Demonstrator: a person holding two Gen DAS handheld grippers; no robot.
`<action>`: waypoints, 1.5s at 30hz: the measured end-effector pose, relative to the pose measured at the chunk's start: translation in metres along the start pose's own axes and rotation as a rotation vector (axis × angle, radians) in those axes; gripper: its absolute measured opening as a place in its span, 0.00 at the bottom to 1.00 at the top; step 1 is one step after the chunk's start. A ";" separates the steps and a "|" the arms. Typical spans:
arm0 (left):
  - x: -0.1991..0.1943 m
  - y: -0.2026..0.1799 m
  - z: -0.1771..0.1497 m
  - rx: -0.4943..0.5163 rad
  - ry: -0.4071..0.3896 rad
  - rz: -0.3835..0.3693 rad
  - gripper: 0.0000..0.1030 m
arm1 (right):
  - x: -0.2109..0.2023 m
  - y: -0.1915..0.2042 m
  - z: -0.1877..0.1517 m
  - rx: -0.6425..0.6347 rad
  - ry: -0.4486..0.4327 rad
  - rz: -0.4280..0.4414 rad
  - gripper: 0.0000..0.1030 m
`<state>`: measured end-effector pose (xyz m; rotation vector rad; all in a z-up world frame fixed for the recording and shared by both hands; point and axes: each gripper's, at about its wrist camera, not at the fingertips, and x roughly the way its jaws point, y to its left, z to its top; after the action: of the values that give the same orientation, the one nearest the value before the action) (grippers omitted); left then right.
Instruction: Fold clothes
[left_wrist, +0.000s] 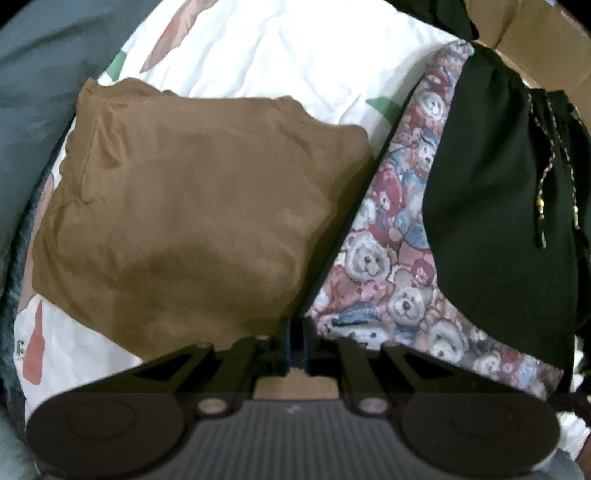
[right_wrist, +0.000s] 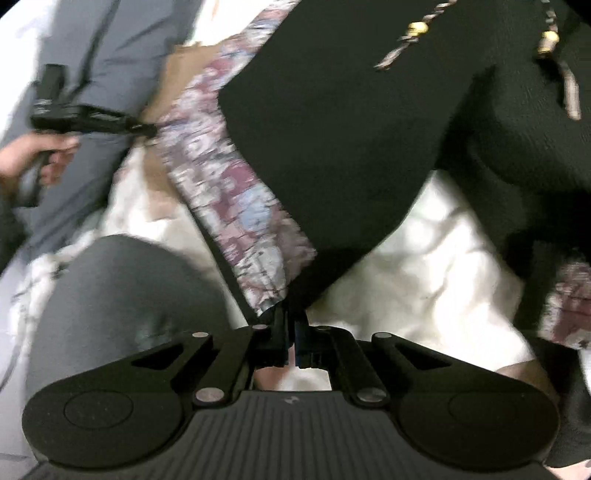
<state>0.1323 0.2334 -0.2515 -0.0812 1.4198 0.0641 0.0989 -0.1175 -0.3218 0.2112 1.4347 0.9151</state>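
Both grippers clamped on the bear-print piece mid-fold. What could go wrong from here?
1. The black garment lies on the bear-print fabric; lifting may drag or tip it off.
2. The left gripper grips right beside the folded brown garment; a pull could catch its edge and undo the fold.
3. The right gripper holds only a thin edge, so it might slip. That view is motion-blurred, so the grip is hard to judge.

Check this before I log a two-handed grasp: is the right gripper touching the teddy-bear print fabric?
Touching. The right wrist view shows the right gripper with its jaws closed on the lower edge of the teddy-bear print fabric, cloth running straight into them, no gap.
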 end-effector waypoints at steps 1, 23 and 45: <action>0.000 -0.001 0.000 0.010 0.004 0.000 0.15 | 0.000 -0.002 0.000 0.014 -0.004 0.018 0.13; 0.015 0.002 -0.007 -0.042 0.017 -0.072 0.10 | 0.007 -0.007 0.006 0.124 0.007 0.045 0.06; 0.007 0.012 -0.005 -0.022 0.027 -0.030 0.08 | 0.004 0.004 0.009 -0.019 0.073 -0.051 0.01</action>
<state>0.1272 0.2444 -0.2595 -0.1221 1.4448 0.0535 0.1050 -0.1082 -0.3204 0.1279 1.4921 0.9021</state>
